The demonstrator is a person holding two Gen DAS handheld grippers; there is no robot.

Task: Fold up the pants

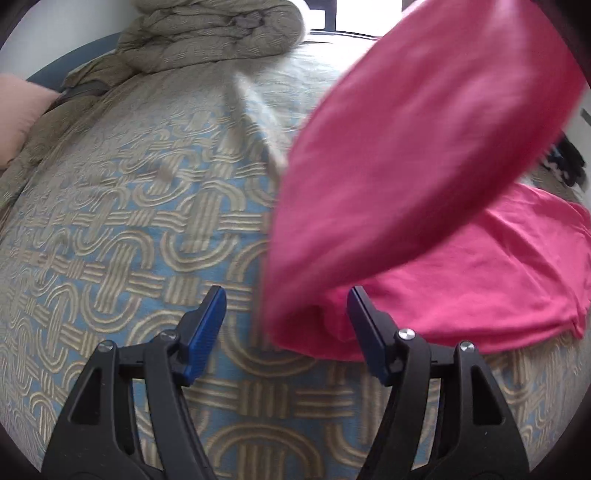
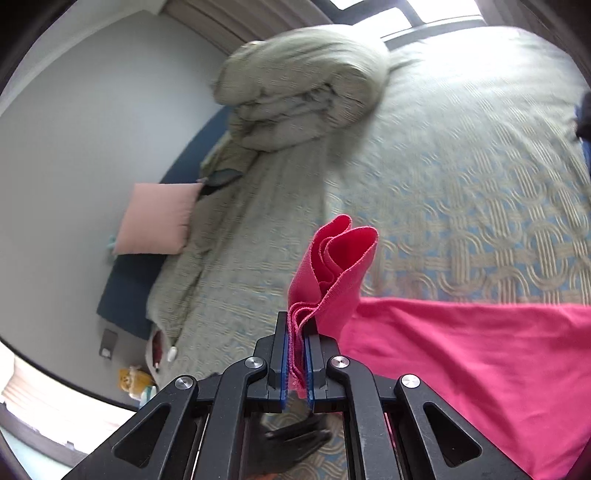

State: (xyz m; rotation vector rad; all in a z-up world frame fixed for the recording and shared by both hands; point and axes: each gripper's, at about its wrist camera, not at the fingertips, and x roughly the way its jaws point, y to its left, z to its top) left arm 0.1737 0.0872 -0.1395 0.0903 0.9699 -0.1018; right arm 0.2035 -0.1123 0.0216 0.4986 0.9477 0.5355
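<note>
The pink pants (image 1: 480,273) lie on the patterned bedspread (image 1: 122,229) at the right of the left wrist view. One part of them (image 1: 417,147) is lifted in the air and blurred, arching up to the right. My left gripper (image 1: 286,299) is open and empty, its blue pads on either side of the fold's low end, just above the bed. My right gripper (image 2: 296,328) is shut on a bunched edge of the pants (image 2: 332,266), held above the bed; the rest of the cloth (image 2: 480,362) trails down to the right.
A rolled grey-green duvet (image 2: 299,88) lies at the head of the bed, also in the left wrist view (image 1: 218,33). A pink pillow (image 2: 155,218) leans on the wall at the left. Small items lie on the floor (image 2: 135,380) beside the bed.
</note>
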